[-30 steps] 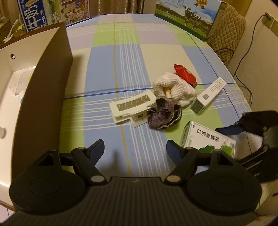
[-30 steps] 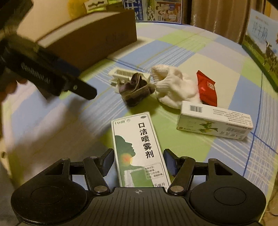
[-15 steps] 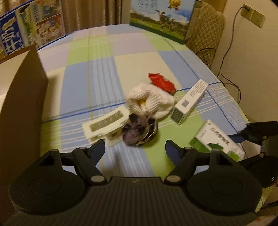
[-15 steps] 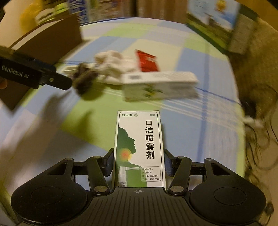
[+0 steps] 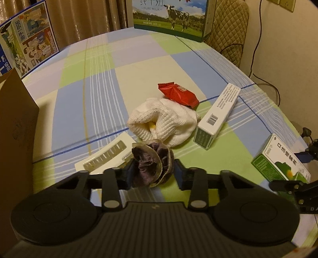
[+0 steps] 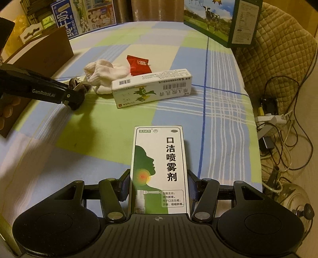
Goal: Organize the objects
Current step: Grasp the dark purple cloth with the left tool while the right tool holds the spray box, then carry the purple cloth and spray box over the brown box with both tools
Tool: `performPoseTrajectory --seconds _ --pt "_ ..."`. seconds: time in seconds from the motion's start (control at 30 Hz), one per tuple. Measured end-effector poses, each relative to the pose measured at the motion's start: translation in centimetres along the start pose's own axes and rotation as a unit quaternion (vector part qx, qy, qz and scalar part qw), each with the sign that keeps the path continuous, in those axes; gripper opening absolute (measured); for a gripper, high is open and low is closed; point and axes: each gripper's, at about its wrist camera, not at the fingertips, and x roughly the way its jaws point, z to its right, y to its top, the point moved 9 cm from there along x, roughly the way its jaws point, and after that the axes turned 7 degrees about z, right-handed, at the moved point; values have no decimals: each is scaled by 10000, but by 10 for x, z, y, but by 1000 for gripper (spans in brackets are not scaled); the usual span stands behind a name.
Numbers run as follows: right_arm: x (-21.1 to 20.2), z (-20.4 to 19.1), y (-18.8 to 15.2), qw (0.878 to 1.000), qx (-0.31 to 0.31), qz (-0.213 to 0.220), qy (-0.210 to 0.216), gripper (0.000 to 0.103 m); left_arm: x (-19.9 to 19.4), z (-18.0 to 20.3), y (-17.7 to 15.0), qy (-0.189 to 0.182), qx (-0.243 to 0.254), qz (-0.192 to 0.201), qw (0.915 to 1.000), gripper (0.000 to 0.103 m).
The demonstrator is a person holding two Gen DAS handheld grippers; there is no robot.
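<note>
A dark purple scrunchie (image 5: 151, 160) lies on the checked tablecloth (image 5: 95, 99), between the pads of my left gripper (image 5: 154, 174). The jaws are closing and both pads press into its sides. The right wrist view shows the same grip from the side, with the left gripper (image 6: 73, 99) on the scrunchie (image 6: 78, 85). My right gripper (image 6: 158, 186) is shut on a green-and-white spray box (image 6: 159, 158), held just above the cloth. That box (image 5: 278, 158) appears at the right edge of the left wrist view.
Beside the scrunchie are a white knitted cloth (image 5: 165, 123), a red snack packet (image 5: 178, 95), a long white carton (image 5: 216, 117) and a flat white plastic piece (image 5: 105, 156). A brown cardboard box (image 5: 15, 129) stands at the left. A milk carton (image 5: 171, 17) stands at the far edge.
The left gripper moved right and down over the scrunchie and its jaws closed onto it. The right gripper closed on the spray box, lifted it and swung it right.
</note>
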Motion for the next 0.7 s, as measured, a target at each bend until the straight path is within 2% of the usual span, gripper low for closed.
performPoseTrajectory --seconds 0.07,0.33,0.5,0.7 --pt "-1 1 -1 10000 22 2 -22 53 0 0 0 6 -59 7 10000 24" --pt "-4 0 -3 9998 186 -15 55 53 -21 0 -2 -86 -242 -22 9997 19" --pt "-10 -10 0 9992 355 22 189 52 -48 -4 0 -150 -427 131 9989 19" --pt "-29 -39 22 9958 625 284 605 52 -98 -23 2 -139 -741 454 9961 19"
